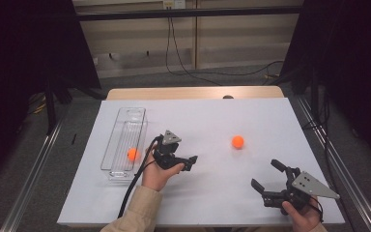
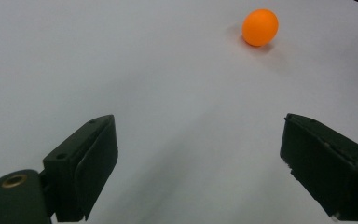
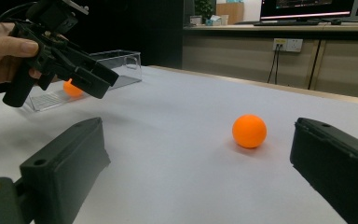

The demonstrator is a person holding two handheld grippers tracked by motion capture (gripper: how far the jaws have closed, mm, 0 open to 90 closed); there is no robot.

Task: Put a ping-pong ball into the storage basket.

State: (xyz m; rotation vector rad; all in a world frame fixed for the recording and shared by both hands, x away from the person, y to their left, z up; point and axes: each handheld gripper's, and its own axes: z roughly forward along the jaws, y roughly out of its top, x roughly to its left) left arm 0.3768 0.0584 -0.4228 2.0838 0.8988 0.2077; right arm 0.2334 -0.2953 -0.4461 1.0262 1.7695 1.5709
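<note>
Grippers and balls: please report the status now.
Left gripper open, empty. Right gripper open, empty. One orange ball loose on table; second ball in clear tray. Path clear.

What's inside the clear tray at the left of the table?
One orange ball lies inside the clear tray, near its front end. The rest of the tray looks empty. The left gripper partly covers it in the right gripper view.

Black tongs (image 1: 269,178), beige sleeve (image 1: 135,212)

Even overhead light, soft shadows on the white table (image 1: 212,125), dark surroundings, slightly soft focus.
</note>
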